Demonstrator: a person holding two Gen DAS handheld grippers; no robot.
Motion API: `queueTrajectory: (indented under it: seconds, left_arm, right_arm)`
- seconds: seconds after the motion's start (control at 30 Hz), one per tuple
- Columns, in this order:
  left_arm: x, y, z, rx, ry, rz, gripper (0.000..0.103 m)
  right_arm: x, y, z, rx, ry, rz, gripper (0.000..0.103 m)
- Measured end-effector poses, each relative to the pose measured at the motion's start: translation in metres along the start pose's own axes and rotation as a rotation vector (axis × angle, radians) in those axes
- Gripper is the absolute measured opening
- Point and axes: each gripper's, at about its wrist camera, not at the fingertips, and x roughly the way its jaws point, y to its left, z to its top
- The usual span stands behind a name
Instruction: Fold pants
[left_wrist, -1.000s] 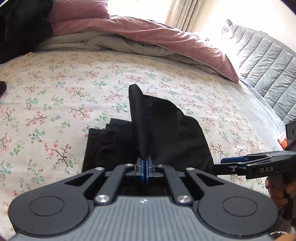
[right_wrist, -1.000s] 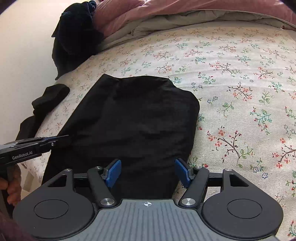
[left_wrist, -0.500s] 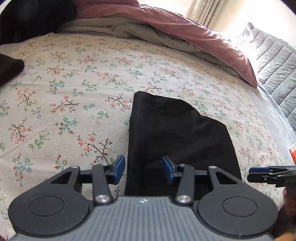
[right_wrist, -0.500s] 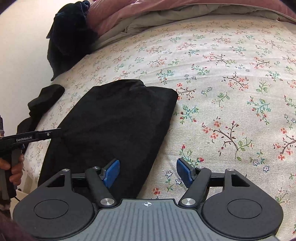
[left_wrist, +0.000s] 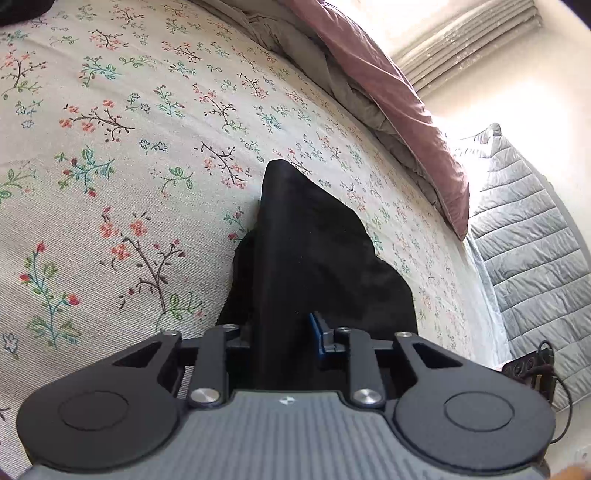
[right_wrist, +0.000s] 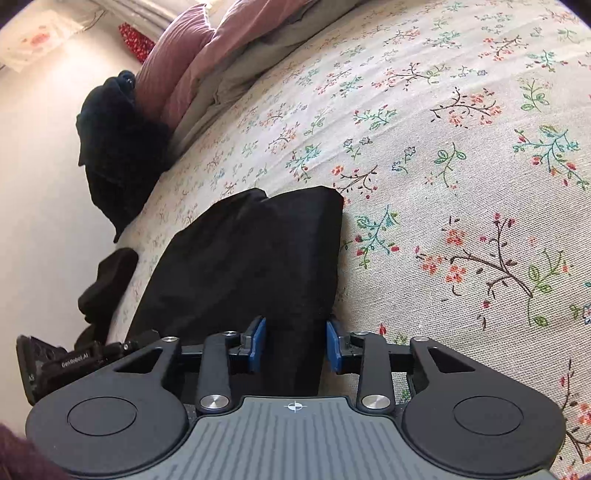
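Left wrist view: the folded black pants (left_wrist: 317, 258) lie on the flowered bed (left_wrist: 122, 155), their near left edge between the jaws of the left hand-held gripper (left_wrist: 284, 338), which have just been closing. One pad is hidden by cloth, so a firm clench cannot be told. In the right wrist view, the right hand-held gripper (right_wrist: 295, 341), also just closing, grasps the near right edge, blue pads against the cloth. Risk, as a judgement: each grip may catch only the upper layers, so lifting could let the lower ones sag and undo the fold; uneven pulling could skew the bundle.
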Motion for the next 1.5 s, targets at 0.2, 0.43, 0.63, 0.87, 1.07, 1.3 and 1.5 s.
queueTrajectory:
  seconds: [0.2,0.43,0.63,0.87,1.07,1.3,1.5]
  left_arm:
    - [0.014,-0.019,-0.004,-0.012,-0.043,-0.084,0.029]
    - [0.079,-0.068,0.011,0.026,-0.069,-0.127,0.029]
    - [0.126,-0.111,0.035,0.106,-0.099,-0.096,0.030]
    - [0.128,-0.146,0.024,0.376,-0.160,0.201,0.066]
    - [0.091,-0.171,0.000,0.567,-0.228,0.256,0.075]
    - [0.086,-0.185,-0.045,0.652,-0.149,0.207,0.076]
    - [0.091,-0.166,-0.093,0.655,-0.042,0.266,0.076]
  right_arm:
    - [-0.009,-0.013,0.019,0.014,-0.062,0.028,0.012]
    - [-0.027,-0.030,0.087,-0.045,-0.142,-0.063,0.011]
    - [-0.033,-0.034,0.140,-0.131,-0.198,-0.160,0.011]
    - [-0.038,-0.038,0.137,-0.191,-0.201,-0.293,0.024]
    - [-0.049,-0.013,0.098,-0.301,-0.199,-0.284,0.041]
    - [-0.041,0.012,0.048,-0.418,-0.162,-0.315,0.041]
    - [-0.045,0.014,-0.011,-0.516,-0.131,-0.384,0.041]
